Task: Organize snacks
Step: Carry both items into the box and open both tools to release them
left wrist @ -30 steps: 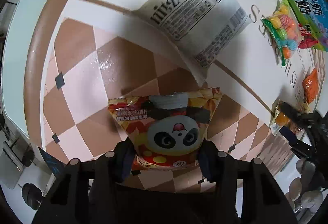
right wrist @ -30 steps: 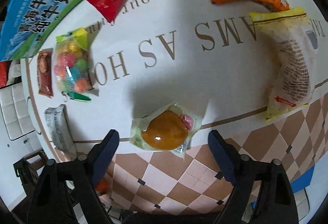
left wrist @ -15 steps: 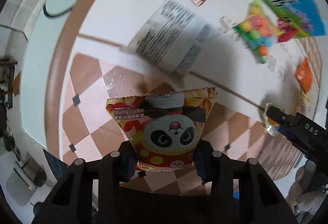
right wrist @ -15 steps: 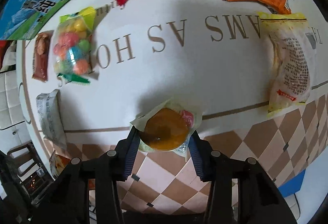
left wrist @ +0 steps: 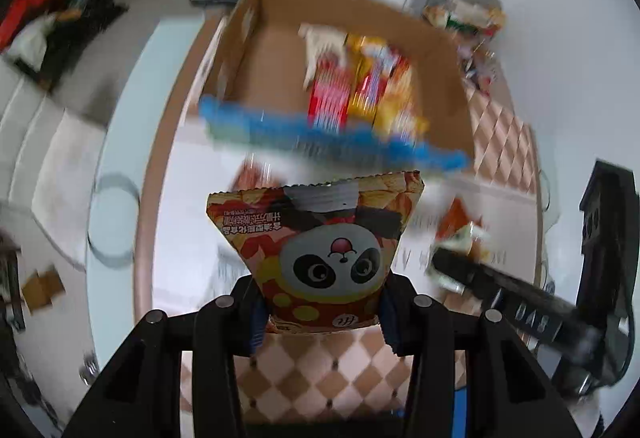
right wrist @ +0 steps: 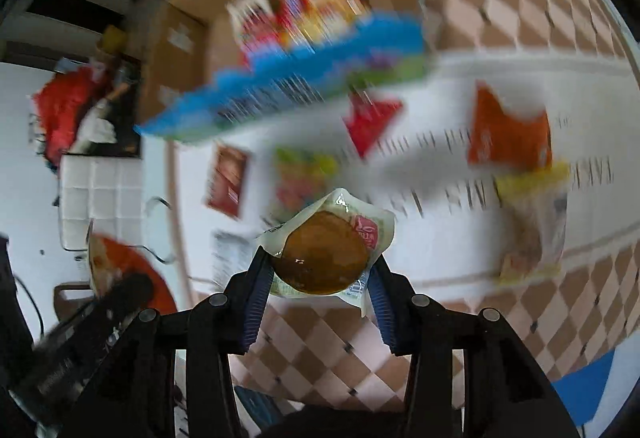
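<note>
Left gripper (left wrist: 322, 318), lower centre of frame, clamps a panda snack bag (left wrist: 320, 250) with blurred Chinese lettering; right gripper (right wrist: 316, 292), lower centre, pinches a wrapped brown pastry (right wrist: 322, 258); cardboard box (left wrist: 276, 49) blurred at upper centre.

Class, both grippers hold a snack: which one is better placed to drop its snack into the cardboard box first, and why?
Probably left: its panda snack bag points almost straight at the cardboard box opening. The right gripper's box view sits off to the left.
</note>
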